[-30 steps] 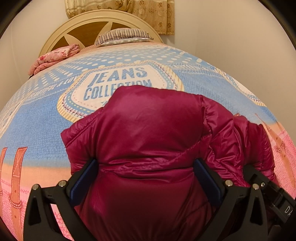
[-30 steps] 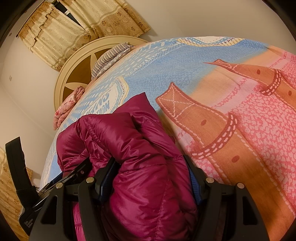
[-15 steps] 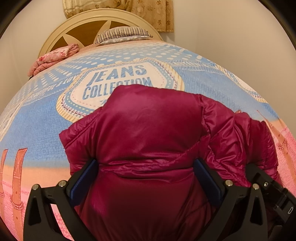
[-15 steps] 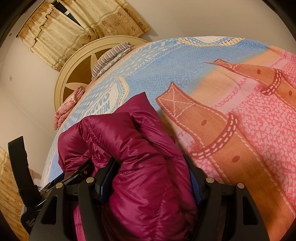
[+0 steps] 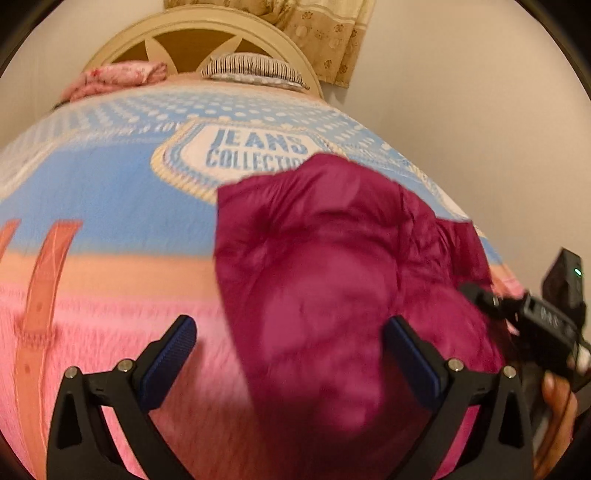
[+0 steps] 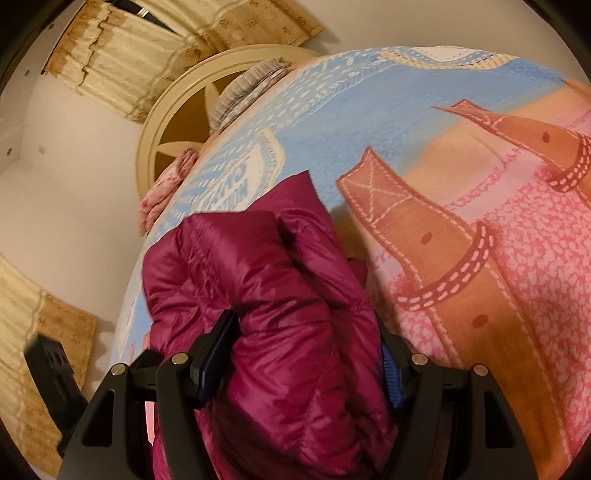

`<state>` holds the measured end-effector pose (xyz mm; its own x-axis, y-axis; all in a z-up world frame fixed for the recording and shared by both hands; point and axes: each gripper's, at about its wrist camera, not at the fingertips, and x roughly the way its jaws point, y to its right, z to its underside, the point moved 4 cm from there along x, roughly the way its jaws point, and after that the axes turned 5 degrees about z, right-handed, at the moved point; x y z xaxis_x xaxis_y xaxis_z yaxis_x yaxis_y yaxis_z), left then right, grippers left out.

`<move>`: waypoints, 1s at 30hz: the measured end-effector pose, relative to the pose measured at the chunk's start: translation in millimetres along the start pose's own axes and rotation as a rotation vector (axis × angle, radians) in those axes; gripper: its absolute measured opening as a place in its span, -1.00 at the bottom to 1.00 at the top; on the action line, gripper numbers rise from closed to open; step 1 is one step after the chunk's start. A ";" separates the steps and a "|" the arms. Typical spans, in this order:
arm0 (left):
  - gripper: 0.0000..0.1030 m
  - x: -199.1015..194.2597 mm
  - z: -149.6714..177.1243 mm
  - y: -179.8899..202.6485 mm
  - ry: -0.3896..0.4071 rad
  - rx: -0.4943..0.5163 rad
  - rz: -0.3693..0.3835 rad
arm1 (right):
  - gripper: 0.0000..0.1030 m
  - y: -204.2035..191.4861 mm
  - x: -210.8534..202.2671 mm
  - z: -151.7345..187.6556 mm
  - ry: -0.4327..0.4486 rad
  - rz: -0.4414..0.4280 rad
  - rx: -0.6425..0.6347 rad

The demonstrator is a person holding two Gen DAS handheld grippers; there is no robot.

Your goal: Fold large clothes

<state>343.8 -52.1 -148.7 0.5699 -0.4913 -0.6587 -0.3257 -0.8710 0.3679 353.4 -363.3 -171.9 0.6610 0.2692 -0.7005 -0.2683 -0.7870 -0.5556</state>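
Left tool [image 5: 288, 347] gapes apart at lower frame; right tool [image 6: 306, 354] is clamped on the magenta jacket [image 6: 280, 314] on the bed [image 6: 461, 258].

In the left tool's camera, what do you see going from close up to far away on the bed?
Left tool → magenta puffy jacket → "JEANS COLLECTION" badge on the blanket → striped pillow → cream headboard.
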 end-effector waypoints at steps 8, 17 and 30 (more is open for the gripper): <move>1.00 -0.2 17.5 10.5 -0.036 -0.022 0.136 | 0.34 8.9 -16.6 -3.8 -0.026 -0.062 -0.031; 0.54 5.7 23.9 16.7 -0.036 -0.131 0.303 | -0.25 17.1 -9.0 14.7 -0.115 -0.174 -0.024; -0.04 -82.8 45.1 28.2 0.085 -0.020 0.205 | -0.46 -37.6 -57.6 59.1 -0.078 -0.290 -0.092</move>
<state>253.4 -35.8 -113.3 0.5546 -0.6563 -0.5115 -0.4269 -0.7521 0.5021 284.0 -316.4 -137.1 0.6443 0.5287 -0.5526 -0.0097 -0.7169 -0.6972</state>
